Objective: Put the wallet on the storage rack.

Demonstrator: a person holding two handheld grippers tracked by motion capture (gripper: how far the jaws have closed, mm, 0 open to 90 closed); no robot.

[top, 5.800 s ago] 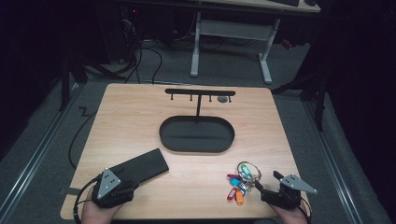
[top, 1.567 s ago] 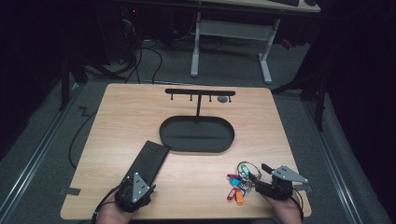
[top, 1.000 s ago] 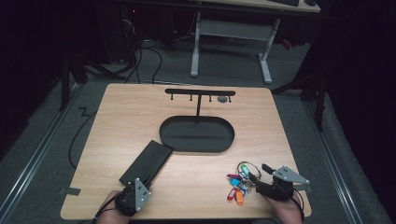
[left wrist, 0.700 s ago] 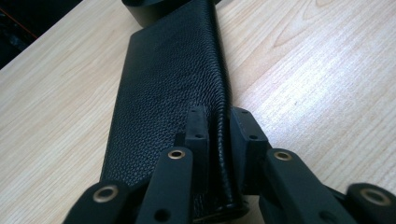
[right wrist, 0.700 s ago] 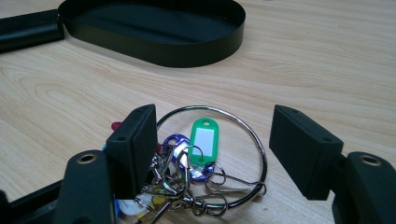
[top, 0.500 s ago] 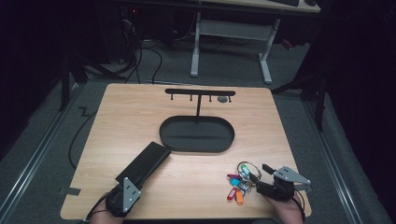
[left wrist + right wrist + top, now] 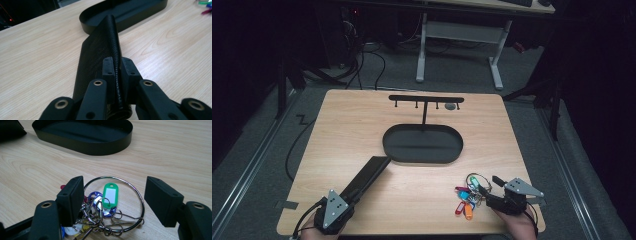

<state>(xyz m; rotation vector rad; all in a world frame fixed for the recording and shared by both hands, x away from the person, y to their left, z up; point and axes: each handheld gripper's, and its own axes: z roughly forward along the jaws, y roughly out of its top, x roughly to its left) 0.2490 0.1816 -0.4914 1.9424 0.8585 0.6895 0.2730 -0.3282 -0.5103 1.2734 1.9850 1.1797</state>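
The wooden table (image 7: 362, 125) carries everything, its far edge toward the desk legs and its near edge toward the person. Near its middle sits the black oval tray (image 7: 422, 144), and just behind that, close to the far edge, stands a black T-shaped rack (image 7: 426, 100) with small pegs under its bar. A long black leather case (image 7: 366, 176) lies slantwise from the tray's near-left rim, which its far end looks to touch, down toward the near-left corner; in the left gripper view the case (image 7: 100, 47) stands on edge, its stitched seam uppermost, with the tray (image 7: 125, 12) beyond. The left gripper (image 7: 343, 202) sits at the near-left corner and has just been closing: its 2 jaws now pinch the near end of the case, pads pressed on either side of the seam (image 7: 116, 72). The right gripper (image 7: 486, 187) rests near the near-right corner with its jaws spread wide, holding nothing; in the right gripper view the 2 pads flank a metal key ring (image 7: 115, 202) lying flat on the wood, without pressing on it. The ring carries a bunch of small coloured tags (image 7: 464, 200), among them a green tag (image 7: 110, 195), with a blue one beside it.
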